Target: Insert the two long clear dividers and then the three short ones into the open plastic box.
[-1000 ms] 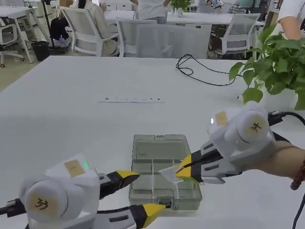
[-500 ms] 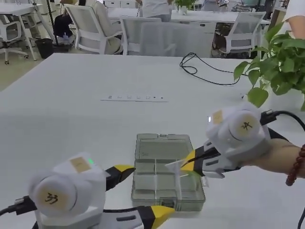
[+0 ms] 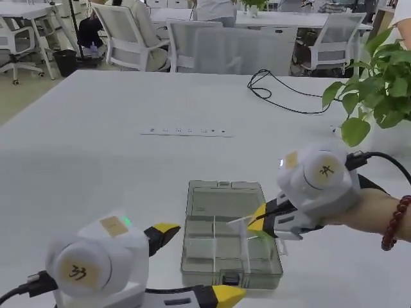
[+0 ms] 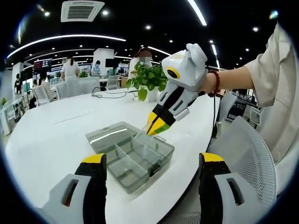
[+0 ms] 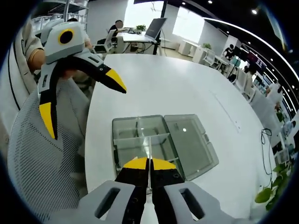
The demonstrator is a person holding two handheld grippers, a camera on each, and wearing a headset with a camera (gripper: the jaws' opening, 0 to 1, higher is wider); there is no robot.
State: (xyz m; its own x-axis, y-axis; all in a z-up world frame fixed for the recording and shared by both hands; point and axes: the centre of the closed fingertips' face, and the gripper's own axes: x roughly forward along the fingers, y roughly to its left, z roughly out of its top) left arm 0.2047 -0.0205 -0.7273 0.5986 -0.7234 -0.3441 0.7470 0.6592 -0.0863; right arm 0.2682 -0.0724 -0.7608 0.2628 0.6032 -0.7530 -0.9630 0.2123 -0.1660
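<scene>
Box (image 3: 247, 277) open on bench (image 3: 96, 160). Left of box: left gripper (image 3: 198, 262) spread wide, nothing held. Above box's right half: clear divider (image 3: 239, 223) pinched in closed right gripper (image 3: 258, 220). Clear divider to be kept upright, slots matched, lowered straight.

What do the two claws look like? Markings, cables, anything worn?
Both alike: rounded white housings, black jaws with yellow tips, a tan sticker on top, a black cable behind. The left claw has an end cap marked 33 and a green light; the right claw cap's mark is unreadable. Right arm: red bead bracelet, pale short sleeve.
</scene>
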